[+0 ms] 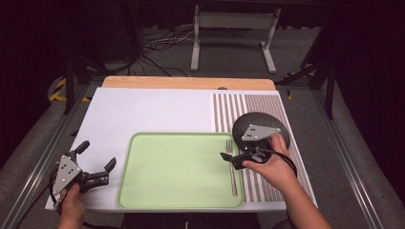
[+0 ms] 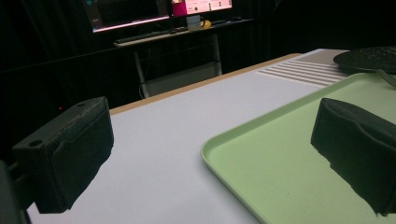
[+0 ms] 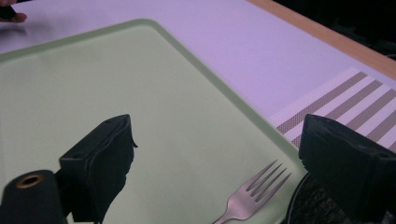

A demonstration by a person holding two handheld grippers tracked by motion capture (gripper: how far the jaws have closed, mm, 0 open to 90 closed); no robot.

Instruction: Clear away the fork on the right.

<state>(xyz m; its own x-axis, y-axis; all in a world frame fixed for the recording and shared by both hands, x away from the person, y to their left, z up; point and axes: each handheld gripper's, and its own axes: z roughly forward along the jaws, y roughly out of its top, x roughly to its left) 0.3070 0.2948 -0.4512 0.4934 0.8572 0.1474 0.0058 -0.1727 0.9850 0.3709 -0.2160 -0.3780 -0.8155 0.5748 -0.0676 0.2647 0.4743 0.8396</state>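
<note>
- While I hold the rig at this moment, my right tool (image 1: 227, 156) hangs above the right edge of the green tray (image 1: 157, 191), its jaws apart with nothing between them.
- In the right gripper view, the fork (image 3: 254, 192) lies below the open jaws, free of both pads, tines pointing toward the striped placemat (image 3: 345, 105).
- In the high view, the fork (image 1: 232, 169) rests along the right side of the tray, handle toward me, tines toward the far edge.
- A dark plate (image 1: 260, 128) sits on the placemat just right of the tray, partly under my right hand (image 1: 270, 164).
- My left tool (image 1: 98, 164) stands near the tray's left edge at the near-left corner of the bench (image 1: 143, 109), jaws wide apart and holding nothing.
- In the left gripper view, one jaw is over the white surface, the other over the tray (image 2: 280, 158).
</note>
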